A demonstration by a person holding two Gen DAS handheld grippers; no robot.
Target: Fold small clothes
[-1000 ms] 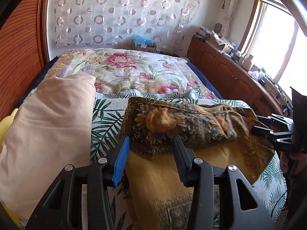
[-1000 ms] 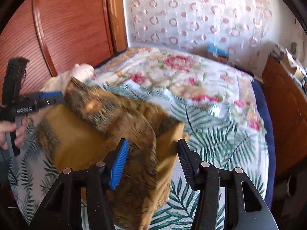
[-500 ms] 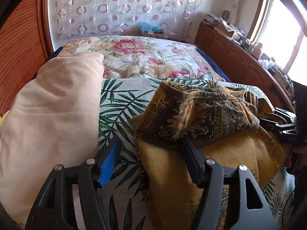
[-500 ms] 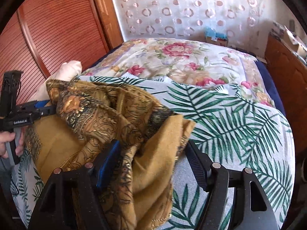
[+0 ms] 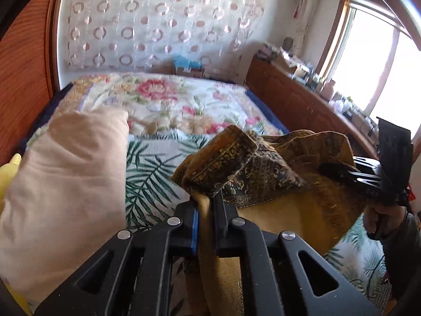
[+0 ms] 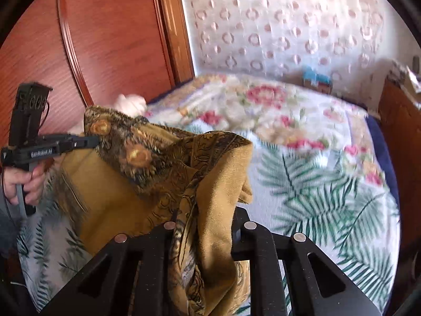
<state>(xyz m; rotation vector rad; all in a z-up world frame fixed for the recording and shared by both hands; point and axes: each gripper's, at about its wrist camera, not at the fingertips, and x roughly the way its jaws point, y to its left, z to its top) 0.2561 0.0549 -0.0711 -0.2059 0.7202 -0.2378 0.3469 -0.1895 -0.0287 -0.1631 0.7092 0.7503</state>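
1. While both tongs, left tongs [image 5: 204,205] and right tongs [image 6: 202,226], were clenched on the mustard patterned garment [image 5: 263,173], it hung lifted above the bed's [image 6: 315,189] near edge.
2. Judged best: keep corners level, tension even, then lay flat.

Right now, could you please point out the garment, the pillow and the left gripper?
garment [image 5: 265,179], left wrist view, patterned folded part.
pillow [image 5: 68,173], left wrist view, middle of its top.
left gripper [image 5: 206,210], left wrist view, between its fingertips.
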